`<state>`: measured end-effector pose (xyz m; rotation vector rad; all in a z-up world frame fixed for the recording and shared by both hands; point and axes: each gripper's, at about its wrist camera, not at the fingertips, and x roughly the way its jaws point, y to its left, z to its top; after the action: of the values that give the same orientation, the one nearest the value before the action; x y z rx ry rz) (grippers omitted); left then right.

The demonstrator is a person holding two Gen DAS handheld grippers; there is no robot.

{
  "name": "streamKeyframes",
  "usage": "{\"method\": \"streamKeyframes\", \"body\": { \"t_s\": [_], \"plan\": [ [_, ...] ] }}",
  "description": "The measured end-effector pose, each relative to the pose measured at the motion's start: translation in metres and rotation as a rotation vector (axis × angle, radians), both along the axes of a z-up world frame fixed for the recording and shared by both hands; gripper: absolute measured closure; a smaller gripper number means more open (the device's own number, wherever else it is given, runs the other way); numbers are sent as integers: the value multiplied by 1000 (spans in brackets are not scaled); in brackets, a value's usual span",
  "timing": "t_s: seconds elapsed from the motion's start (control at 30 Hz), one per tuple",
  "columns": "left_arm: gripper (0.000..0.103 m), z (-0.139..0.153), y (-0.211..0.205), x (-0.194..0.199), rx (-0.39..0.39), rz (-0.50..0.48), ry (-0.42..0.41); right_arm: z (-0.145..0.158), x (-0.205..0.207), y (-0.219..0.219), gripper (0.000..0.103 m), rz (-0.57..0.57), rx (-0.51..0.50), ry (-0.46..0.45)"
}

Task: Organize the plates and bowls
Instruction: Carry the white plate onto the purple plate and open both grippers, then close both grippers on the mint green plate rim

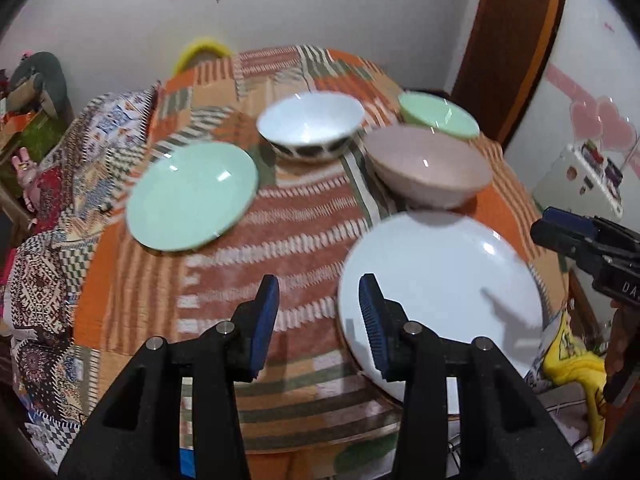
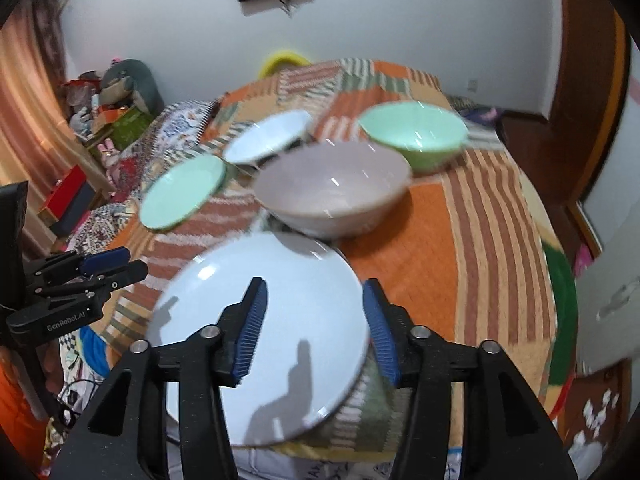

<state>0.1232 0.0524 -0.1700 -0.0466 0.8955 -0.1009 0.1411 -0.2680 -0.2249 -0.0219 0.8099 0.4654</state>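
Observation:
A white plate (image 1: 440, 280) (image 2: 208, 280) lies at the near edge of the patchwork-covered table (image 1: 304, 216) (image 2: 472, 240). Behind it stands a pinkish bowl (image 1: 426, 164) (image 2: 332, 192), with a green bowl (image 1: 438, 114) (image 2: 414, 132) farther back on the right. A white bowl with dark spots (image 1: 310, 124) (image 2: 266, 138) and a green plate (image 1: 192, 196) (image 2: 182, 194) sit to the left. My left gripper (image 1: 318, 284) (image 2: 104, 268) hovers open and empty at the white plate's left rim. My right gripper (image 2: 314, 284) (image 1: 560, 224) is open above that plate, with the pads clear of it.
A yellow chair back (image 1: 202, 50) (image 2: 282, 60) rises behind the table. A cluttered shelf with toys (image 2: 116, 112) stands at the left. A wooden door frame (image 1: 508, 40) is at the right, and yellow cloth (image 1: 576, 364) lies below the table's near right edge.

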Motion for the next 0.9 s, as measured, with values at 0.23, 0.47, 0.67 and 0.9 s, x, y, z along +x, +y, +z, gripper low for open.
{"method": "streamKeyframes", "body": {
  "t_s": [0.23, 0.47, 0.67, 0.9],
  "plan": [
    [58, 32, 40, -6, 23, 88, -101, 27, 4, 42, 53, 96, 36, -72],
    [43, 47, 87, -5, 24, 190, -164, 39, 18, 92, 53, 191, 31, -126],
    [35, 36, 128, 15, 14, 254, -126, 28, 42, 130, 53, 247, 9, -89],
    [35, 10, 165, 42, -6, 298, -68, 16, 68, 158, 53, 277, -32, -49]
  ]
}}
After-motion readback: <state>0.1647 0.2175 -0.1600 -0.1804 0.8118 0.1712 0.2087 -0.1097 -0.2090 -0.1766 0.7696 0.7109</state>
